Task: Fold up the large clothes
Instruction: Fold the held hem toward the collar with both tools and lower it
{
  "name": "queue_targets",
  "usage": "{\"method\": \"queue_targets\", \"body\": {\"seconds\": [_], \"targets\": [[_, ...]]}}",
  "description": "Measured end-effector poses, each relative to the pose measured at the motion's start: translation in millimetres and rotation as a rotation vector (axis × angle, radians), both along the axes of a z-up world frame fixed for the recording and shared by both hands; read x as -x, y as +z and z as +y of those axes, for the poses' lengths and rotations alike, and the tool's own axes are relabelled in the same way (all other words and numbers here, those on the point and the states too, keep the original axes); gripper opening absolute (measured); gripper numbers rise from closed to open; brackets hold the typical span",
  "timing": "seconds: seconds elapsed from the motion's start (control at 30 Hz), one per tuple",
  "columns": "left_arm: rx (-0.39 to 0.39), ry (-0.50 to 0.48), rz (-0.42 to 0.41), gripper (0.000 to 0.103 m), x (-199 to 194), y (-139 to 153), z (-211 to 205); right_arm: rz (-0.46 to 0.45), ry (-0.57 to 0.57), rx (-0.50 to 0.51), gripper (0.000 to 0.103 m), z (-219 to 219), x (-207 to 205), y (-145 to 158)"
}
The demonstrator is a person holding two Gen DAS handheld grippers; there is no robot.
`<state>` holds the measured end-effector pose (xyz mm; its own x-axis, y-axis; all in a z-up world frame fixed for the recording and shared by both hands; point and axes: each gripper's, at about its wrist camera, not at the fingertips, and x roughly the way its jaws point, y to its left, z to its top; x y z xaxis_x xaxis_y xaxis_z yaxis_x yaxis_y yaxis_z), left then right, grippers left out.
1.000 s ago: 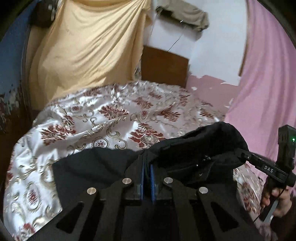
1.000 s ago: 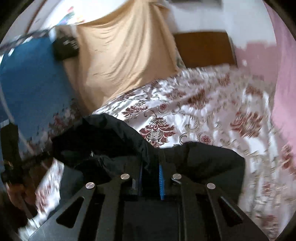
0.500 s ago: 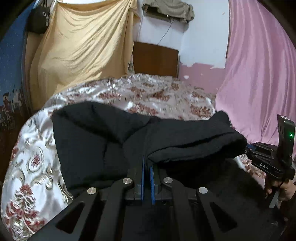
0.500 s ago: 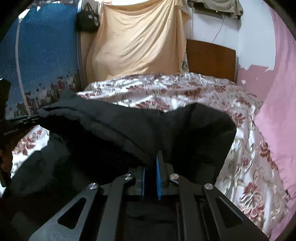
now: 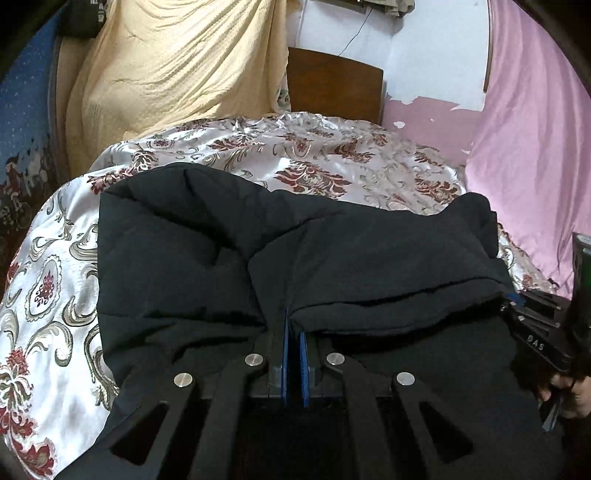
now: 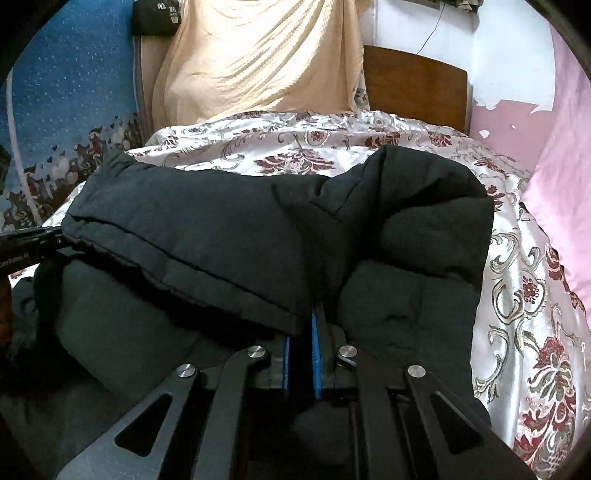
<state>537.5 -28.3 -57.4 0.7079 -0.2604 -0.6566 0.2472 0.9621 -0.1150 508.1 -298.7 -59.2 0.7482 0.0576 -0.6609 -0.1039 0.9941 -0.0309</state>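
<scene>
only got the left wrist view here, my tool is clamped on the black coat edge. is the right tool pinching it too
Observer: Yes, the right tool is shut on the black coat, on the same folded edge.
Operator: what's past its far side
Observer: Bare floral bedspread, running to the pink curtain.
Operator: anything on the wall above the blue cloth
Observer: A black bag hangs by the yellow drape.
</scene>
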Motion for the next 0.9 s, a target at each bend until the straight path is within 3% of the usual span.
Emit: {"method": "queue_targets", "body": {"seconds": [0.17,0.33,0.47,0.63,0.73,0.8,0.87,0.9], "targets": [[-0.048,-0.030,-0.025,0.006,5,4,-5,-0.003,0.003,-0.070,0.013,-9,9,20],[-0.051,-0.051,-0.021,0.006,3,9,-3,-0.111,0.040,-0.187,0.035,-20,39,59],[-0.043,-0.058,-0.009,0.006,1,10,-4,-0.133,0.036,-0.198,0.036,-12,22,80],[0.002,-0.075,0.030,0.010,1,16,6,0.070,0.018,-0.245,0.035,11,-44,47],[0.053,-0.072,0.068,0.013,5,24,21,0.088,0.024,-0.173,0.035,26,-47,21],[0.100,-0.066,0.055,0.020,14,31,36,0.074,0.032,-0.163,0.035,28,-39,14],[0.150,-0.049,-0.003,0.042,20,41,47,0.064,0.039,-0.161,0.035,28,-34,8],[0.165,-0.044,-0.036,0.045,23,45,48,0.061,0.042,-0.163,0.035,26,-32,8]]}}
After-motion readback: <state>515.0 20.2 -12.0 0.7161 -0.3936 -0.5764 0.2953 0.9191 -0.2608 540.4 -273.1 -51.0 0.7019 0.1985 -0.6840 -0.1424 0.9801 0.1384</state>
